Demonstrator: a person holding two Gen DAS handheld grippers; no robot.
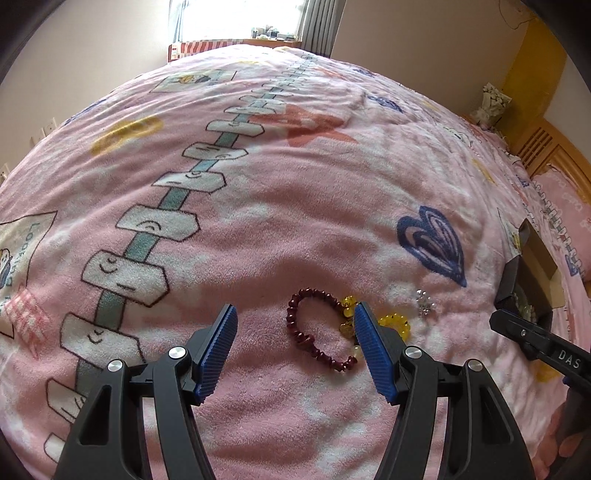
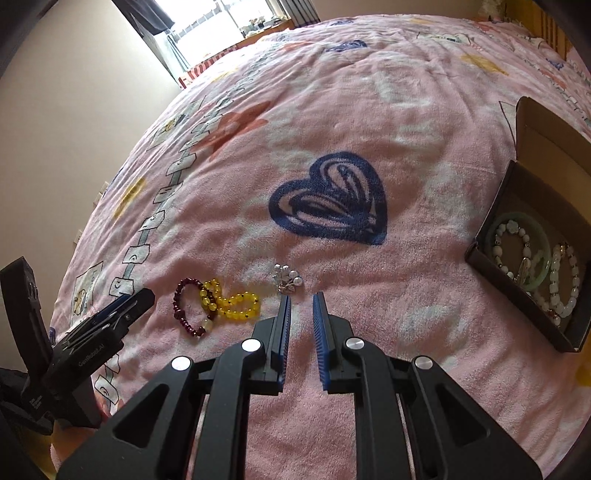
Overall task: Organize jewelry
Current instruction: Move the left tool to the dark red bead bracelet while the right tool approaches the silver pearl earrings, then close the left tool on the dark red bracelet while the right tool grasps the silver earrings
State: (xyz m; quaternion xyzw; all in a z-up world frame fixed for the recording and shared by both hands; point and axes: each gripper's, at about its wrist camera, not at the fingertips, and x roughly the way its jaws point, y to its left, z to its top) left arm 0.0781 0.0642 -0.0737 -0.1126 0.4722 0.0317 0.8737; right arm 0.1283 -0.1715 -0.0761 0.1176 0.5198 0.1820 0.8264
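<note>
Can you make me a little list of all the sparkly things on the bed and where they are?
surface: pink blanket
dark red bracelet: loose on the blanket, touching the yellow one
yellow bracelet: loose, beside the red one
silver brooch: loose, just ahead of the right gripper
box: open, holding a green bangle and pale bead bracelets
left gripper: open, over the red bracelet
right gripper: nearly closed, empty

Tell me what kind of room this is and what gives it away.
Most likely a bedroom. The jewelry lies on a bed covered by a pink printed blanket, a wooden headboard with a pink pillow sits at one end, and a curtained window at the far side.
</note>
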